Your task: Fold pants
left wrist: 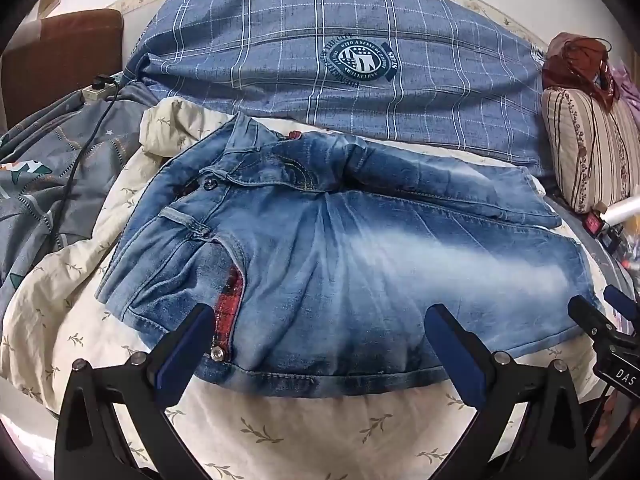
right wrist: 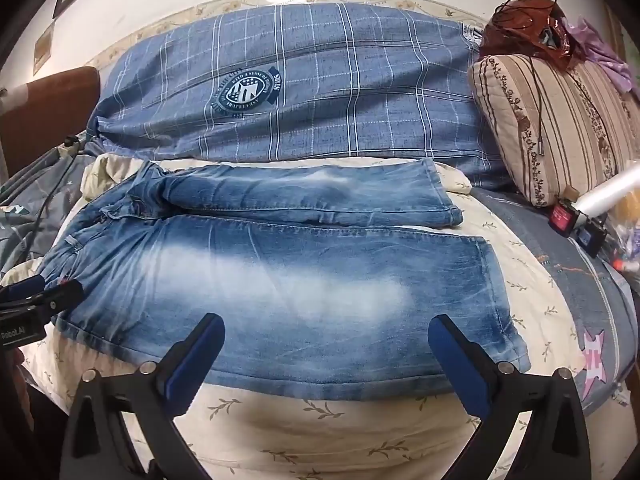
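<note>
Two grippers: both are hovering at the near edge of the jeans, jaws spread wide, nothing between the pads.
Left gripper: it is pointing down over the waist end, with the red-lined pocket just inside its left finger; it is not pinching any cloth.
Jeans: they are lying spread out on the cream leaf-print sheet, waist to the left and hems to the right, the two legs lying side by side with the far leg sitting a little apart.
Right gripper: it is hanging over the near leg, short of the hem, and is likewise holding nothing.
Behind: a blue checked pillow is lying just beyond the far leg, and a striped cushion is standing at the right.
Stage, judged: the fold is not yet begun.
Risk 1: pads closing on the sheet together with the denim, so bedding is lifting with the leg.
Risk 2: the two hands gripping at unequal depth, so the near leg is landing skewed over the far one.
Risk 3: the soft bedding is giving under pressure, so a pinch is catching one layer only.
</note>
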`<state>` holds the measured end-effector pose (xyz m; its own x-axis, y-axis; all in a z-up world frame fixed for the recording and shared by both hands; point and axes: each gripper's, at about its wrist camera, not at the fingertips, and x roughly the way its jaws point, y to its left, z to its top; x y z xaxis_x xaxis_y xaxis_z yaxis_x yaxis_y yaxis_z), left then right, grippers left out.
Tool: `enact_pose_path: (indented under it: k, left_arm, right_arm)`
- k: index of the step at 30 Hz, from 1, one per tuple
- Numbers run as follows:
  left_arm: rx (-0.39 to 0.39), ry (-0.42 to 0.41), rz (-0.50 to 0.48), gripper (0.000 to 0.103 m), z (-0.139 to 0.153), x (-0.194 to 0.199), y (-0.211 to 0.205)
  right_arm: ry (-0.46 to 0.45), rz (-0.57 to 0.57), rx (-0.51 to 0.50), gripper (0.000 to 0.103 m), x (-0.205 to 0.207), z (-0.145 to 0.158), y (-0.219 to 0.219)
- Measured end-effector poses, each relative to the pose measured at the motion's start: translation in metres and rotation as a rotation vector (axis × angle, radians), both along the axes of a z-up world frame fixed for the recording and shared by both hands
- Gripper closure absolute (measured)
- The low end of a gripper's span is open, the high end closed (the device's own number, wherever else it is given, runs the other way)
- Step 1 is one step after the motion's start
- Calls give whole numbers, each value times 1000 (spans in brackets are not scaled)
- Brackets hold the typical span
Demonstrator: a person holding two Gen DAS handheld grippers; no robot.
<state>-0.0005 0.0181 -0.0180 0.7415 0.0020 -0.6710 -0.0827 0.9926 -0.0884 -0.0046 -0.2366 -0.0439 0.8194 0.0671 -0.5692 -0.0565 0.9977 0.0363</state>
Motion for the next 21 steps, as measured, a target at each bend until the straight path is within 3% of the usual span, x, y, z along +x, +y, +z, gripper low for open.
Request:
enact_pose_path:
  k: [21]
  left_arm:
    - [13,-9,-2,0,-2,-1,0]
  right_arm:
    - [-20,-3,4,0,-3,3,-4]
